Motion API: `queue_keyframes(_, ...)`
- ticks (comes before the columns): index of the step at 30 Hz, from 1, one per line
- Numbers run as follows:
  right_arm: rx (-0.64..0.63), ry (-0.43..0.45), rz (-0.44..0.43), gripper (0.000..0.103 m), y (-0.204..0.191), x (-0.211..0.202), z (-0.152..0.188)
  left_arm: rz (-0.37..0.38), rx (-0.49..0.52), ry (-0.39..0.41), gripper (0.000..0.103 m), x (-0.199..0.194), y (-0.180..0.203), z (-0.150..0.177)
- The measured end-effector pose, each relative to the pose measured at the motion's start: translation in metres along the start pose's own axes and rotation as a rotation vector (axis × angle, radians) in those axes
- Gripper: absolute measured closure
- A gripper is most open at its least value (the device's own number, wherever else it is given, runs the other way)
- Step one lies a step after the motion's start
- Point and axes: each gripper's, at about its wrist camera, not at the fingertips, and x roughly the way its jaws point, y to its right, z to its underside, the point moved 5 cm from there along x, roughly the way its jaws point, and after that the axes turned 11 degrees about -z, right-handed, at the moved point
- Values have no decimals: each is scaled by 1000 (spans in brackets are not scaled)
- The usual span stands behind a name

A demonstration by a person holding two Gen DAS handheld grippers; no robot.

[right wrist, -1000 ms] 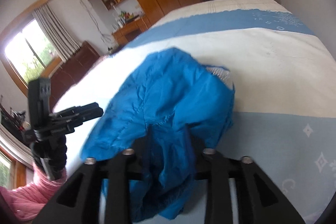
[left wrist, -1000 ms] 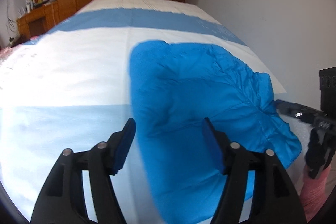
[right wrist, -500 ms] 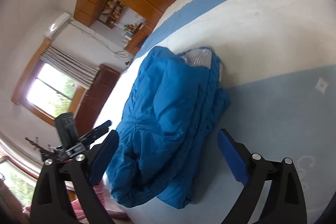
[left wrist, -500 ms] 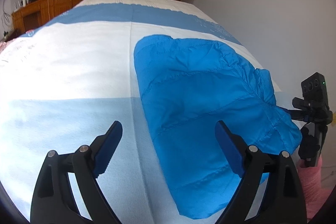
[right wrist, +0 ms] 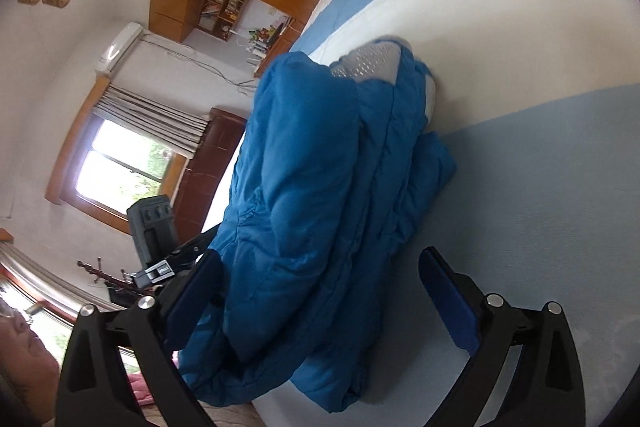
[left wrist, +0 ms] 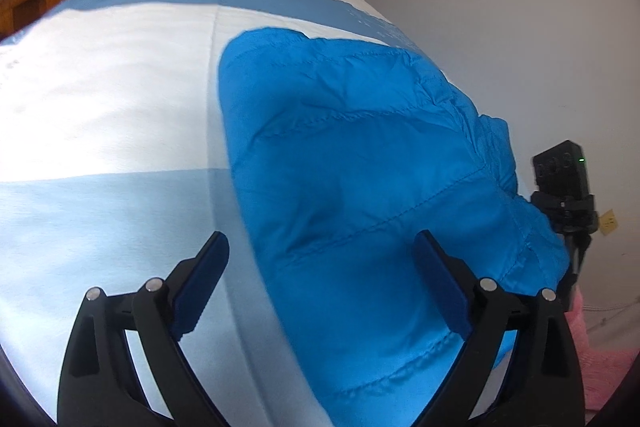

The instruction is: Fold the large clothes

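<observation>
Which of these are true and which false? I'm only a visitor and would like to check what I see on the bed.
1. The blue puffer jacket lies folded on the bed. True.
2. The left tongs are clamped on the jacket. False: their jaws stand wide apart, having just opened further, and the pads press on nothing.
3. The right tongs are open. True.
4. The bed cover is plain red. False: it has white and light blue bands.
5. A silvery lining shows at the jacket's far end in the right wrist view. True.
6. The curtains cover the whole window. False: they are drawn up, and daylight comes in.
</observation>
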Motion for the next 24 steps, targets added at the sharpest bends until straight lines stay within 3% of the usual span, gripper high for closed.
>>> queue_keyframes(7, -4, -27, -39, 4, 4, 14, -2, 255, -127, -120, 2, 34, -5, 4)
queue_keyframes(9, -16, -40, -52, 4, 3, 21, -3, 286, -141, -124, 2, 38, -4, 5)
queue_keyframes(13, -63, -66, -33, 5, 0, 36, -4, 286, -114, -96, 4, 35, 2, 6)
queue_keyframes(20, -96, -58, -33, 37, -10, 36, 4, 199, -55, 11, 25, 14, 19, 6)
queue_keyframes(24, -173, -42, -2, 44, -26, 30, 7, 163, -24, 61, 32, -2, 32, 6)
